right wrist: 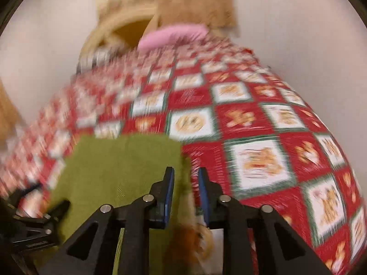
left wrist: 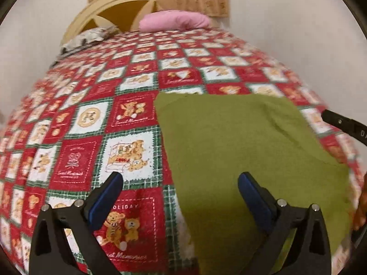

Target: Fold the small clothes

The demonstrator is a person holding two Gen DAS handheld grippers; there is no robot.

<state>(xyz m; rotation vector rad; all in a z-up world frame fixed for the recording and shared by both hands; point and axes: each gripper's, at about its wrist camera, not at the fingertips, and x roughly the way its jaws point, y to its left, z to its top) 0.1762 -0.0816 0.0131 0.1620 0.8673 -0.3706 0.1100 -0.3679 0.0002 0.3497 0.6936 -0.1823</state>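
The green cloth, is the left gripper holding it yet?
Apart. In the left wrist view the left gripper stands wide open above the green cloth, its fingers straddling the cloth's left edge with nothing pinched between them.

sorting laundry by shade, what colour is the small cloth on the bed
Olive green flat cloth, plain, no pattern; clearest in the left wrist view.

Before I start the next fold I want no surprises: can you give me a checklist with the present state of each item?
1. Green cloth lying flat on the bedspread: ok, only a shallow crease.
2. Left gripper open and holding nothing: ok, it straddles the cloth's left edge.
3. Right gripper empty: ok, jaws narrowly apart at the cloth's right edge.
4. Far edge of the cloth straight: ok.
5. Near corners of the cloth visible: cannot tell, hidden behind the grippers.
6. Right wrist view sharp enough to aim: not ok, blurred.
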